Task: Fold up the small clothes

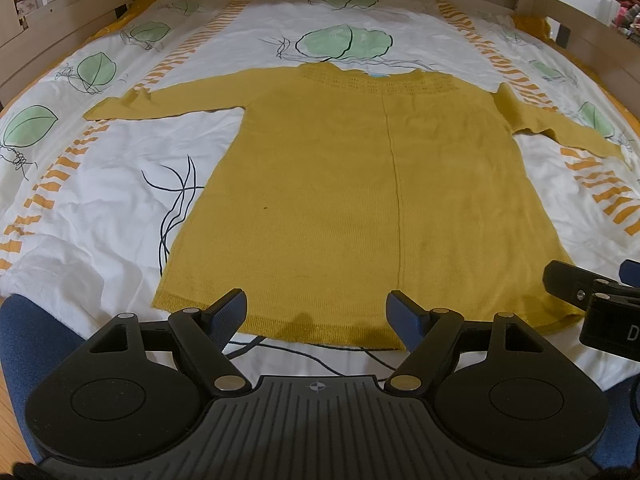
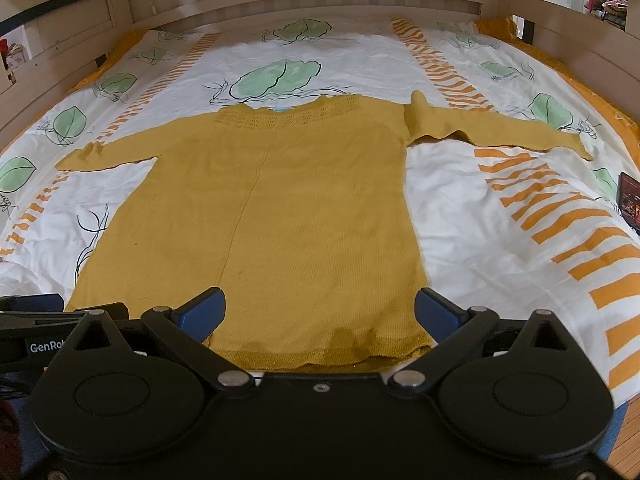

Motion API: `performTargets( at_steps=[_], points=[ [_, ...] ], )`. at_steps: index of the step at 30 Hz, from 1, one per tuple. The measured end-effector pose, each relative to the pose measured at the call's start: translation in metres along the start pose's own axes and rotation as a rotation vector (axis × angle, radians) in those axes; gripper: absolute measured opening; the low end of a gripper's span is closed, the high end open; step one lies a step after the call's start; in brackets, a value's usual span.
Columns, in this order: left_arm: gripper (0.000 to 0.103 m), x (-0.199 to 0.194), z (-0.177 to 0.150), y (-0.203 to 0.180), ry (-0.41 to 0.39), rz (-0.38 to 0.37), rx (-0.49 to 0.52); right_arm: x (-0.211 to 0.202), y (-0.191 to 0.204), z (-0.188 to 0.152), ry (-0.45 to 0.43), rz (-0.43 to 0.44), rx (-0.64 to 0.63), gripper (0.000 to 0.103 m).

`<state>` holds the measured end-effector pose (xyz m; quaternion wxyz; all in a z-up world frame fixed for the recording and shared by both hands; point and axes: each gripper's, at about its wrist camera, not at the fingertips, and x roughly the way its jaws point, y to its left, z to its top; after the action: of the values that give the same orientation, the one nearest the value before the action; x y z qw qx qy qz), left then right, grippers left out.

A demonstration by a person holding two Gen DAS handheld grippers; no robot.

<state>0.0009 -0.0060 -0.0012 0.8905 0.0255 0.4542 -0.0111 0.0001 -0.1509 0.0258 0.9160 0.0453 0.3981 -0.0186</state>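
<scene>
Progress: nothing folded yet | Item: your mustard sweater [image 1: 360, 184] lies flat on the bed's duvet [image 1: 100, 216], both sleeves spread out | Tools: left tool [image 1: 318, 312] and right tool [image 2: 320, 312] both spread apart, empty, poised over the hem | Left: sleeves, then body folds.

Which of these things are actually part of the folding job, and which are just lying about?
Part of the job:
- yellow knitted top, spread flat
- left tongs, open
- right tongs, open

Just lying about:
- leaf-print bedcover underneath
- wooden bed frame
- dark flat object at the bed's right edge
</scene>
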Motion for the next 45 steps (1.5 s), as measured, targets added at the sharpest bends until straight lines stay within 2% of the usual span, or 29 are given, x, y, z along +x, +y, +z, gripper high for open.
performTargets(
  at_steps=[15,23,29,38,45],
  points=[
    [0.076,0.0,-0.002,0.001,0.005,-0.001,-0.003,0.002,0.006,-0.005,0.013,0.017,0.004,0.1],
    [0.076,0.011,0.004,0.004,0.017,-0.003,0.001,0.018,0.0,-0.002,0.069,0.055,0.018,0.1],
    [0.076,0.025,0.018,0.004,0.024,-0.004,0.007,0.039,-0.004,0.003,0.143,0.096,0.03,0.1],
    [0.076,0.057,0.06,0.004,-0.005,0.018,0.014,0.075,-0.039,0.042,0.183,0.063,0.054,0.1],
    [0.076,0.093,0.1,0.003,-0.017,0.02,0.02,0.103,-0.078,0.095,0.121,0.001,0.037,0.1]
  ],
)
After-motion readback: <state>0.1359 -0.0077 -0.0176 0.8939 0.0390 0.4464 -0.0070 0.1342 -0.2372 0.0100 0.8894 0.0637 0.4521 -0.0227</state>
